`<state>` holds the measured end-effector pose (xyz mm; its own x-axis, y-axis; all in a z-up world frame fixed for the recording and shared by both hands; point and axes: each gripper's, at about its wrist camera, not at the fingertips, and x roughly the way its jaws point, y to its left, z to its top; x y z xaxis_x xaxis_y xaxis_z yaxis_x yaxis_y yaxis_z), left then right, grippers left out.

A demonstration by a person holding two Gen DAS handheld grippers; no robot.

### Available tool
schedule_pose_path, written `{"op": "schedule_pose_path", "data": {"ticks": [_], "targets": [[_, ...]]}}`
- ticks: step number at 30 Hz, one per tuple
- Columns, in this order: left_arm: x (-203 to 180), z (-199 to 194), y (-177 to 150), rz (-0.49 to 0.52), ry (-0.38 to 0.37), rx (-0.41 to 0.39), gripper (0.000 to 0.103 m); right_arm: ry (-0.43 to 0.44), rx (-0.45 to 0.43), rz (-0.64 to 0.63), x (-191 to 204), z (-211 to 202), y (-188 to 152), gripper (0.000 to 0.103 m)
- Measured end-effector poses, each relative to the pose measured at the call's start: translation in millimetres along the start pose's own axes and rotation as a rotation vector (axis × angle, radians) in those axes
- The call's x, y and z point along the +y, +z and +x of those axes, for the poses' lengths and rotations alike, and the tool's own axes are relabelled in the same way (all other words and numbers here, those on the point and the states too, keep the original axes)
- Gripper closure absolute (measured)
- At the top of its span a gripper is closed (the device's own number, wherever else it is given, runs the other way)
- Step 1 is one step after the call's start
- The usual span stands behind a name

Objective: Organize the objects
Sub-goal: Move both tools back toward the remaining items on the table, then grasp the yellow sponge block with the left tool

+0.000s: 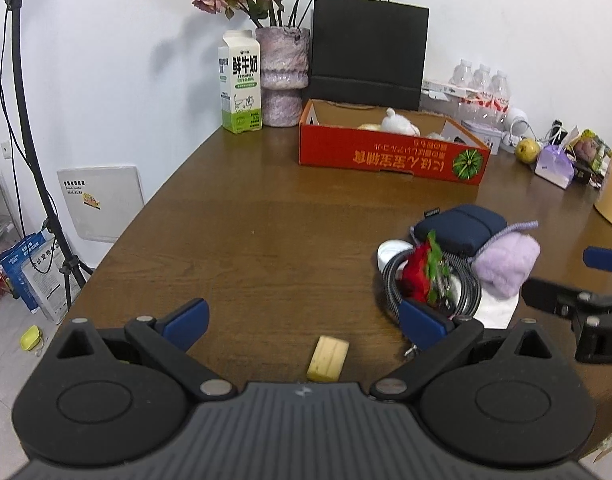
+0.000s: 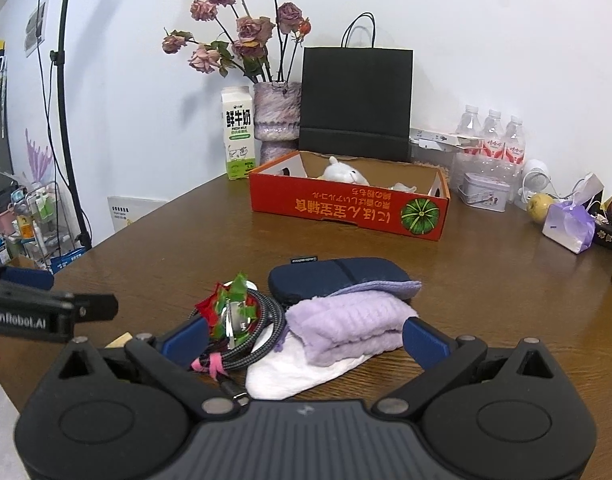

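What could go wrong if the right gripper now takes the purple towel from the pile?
The purple towel lies on a white cloth and touches the coiled cable, so lifting it may drag both along. The right gripper and left gripper are open and close together, so they could collide near the pile.

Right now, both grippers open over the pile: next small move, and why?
Probably ease the right gripper forward and close on the folded purple towel: it lies between the open fingers, atop the pile, and the red box beyond has room.
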<state>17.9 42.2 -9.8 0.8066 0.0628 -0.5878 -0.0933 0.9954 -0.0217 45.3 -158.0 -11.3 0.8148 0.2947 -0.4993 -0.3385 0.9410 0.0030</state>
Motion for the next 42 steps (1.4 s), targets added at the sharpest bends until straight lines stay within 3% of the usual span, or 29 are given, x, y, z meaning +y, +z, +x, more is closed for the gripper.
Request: {"op": "schedule_pose_path", "data": {"ticks": [6,12,21,23,26,27,42], "targets": [[1,11,-13,0.011,-0.004,0.039,0.006,0.004,0.011,0.010,3,5,-6,0.000],[0,22,-23,0.021,-0.019,0.074,0.023,0.002,0.021,0.024,5,10,-11,0.000],[-5,33,-32,0.036,-0.032,0.082,0.039,0.003,0.038,0.011,11,17,-14,0.000],[-6,33,-32,0.043,-0.040,0.071,0.048,0.004,0.040,0.006,14,18,-14,0.000],[-8,33,-33,0.054,-0.044,0.057,0.079,0.007,0.040,0.002,16,20,-14,0.000],[-8,32,-32,0.056,-0.049,0.055,0.082,0.008,0.040,0.001,17,20,-14,0.000],[6,35,-29,0.020,-0.045,0.047,0.082,0.024,0.035,-0.008,28,32,-14,0.000]]}}
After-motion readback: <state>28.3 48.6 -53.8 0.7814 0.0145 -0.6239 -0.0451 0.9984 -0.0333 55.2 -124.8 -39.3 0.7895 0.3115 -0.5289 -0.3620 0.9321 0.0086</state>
